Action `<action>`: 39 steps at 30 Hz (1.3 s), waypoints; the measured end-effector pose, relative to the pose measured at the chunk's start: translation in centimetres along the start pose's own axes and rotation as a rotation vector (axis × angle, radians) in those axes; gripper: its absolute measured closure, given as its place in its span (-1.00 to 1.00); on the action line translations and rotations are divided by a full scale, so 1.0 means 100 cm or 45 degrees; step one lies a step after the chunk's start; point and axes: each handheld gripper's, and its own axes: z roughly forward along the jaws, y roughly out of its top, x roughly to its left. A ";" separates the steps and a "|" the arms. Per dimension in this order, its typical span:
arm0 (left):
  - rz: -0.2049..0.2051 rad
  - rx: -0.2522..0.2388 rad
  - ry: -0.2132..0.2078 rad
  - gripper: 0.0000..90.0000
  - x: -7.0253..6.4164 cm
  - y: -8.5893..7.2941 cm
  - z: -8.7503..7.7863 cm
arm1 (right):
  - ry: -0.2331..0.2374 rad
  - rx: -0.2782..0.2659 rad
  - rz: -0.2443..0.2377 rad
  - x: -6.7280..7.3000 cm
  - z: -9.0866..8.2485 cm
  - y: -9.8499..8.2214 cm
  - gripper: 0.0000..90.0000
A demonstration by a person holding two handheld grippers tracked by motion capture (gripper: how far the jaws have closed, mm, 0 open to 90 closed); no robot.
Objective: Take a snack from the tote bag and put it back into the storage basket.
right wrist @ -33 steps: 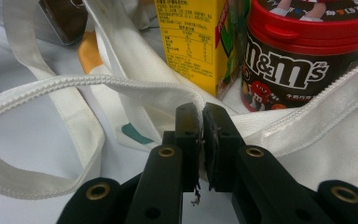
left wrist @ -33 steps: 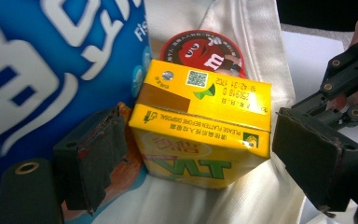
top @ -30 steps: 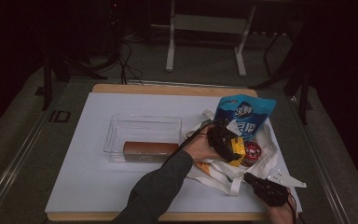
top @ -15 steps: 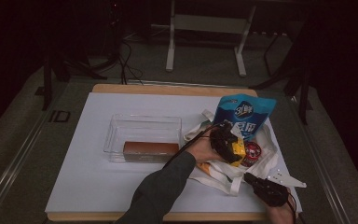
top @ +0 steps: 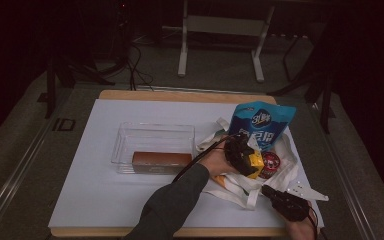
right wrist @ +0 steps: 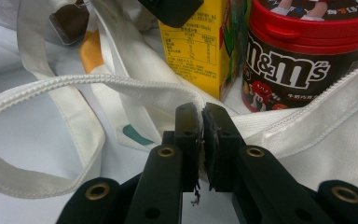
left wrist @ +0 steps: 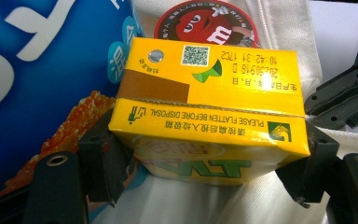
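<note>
one white cloth bag [top: 240,187] lies on the right part of the white-covered table [top: 95,200], and on it or in it are one yellow drink carton [left wrist: 209,109], one red-lidded candy tub [right wrist: 303,56] just beside the carton, and one blue pouch [top: 262,122] at the far side. one clear plastic tray [top: 152,142] stands left of the bag and holds one brown bar [top: 161,159] along its near wall. two grippers are at work. the left gripper [left wrist: 205,163] has its jaws wide, one pad at each narrow side of the carton, touching or all but touching it; the jaws have just been closing with the carton between them. the right gripper [right wrist: 201,126] is closed, its pads pinching the bag's edge near the front right corner of the table. compared with one second earlier, the left hand [top: 215,161] sits in nearly the same spot over the bag, the right gripper has kept its place, and tray, bar, pouch and tub lie unchanged.
</note>
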 end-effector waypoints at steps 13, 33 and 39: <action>-0.001 0.024 0.038 -0.36 -0.004 0.002 -0.002 | 0.005 0.002 0.000 -0.001 0.000 0.000 0.87; -0.039 -0.075 0.107 -0.36 -0.008 0.012 -0.043 | 0.005 0.005 -0.001 -0.001 0.000 -0.001 0.87; -0.067 -0.108 0.112 -0.36 -0.009 0.014 -0.059 | 0.005 0.005 -0.002 -0.001 0.001 -0.001 0.86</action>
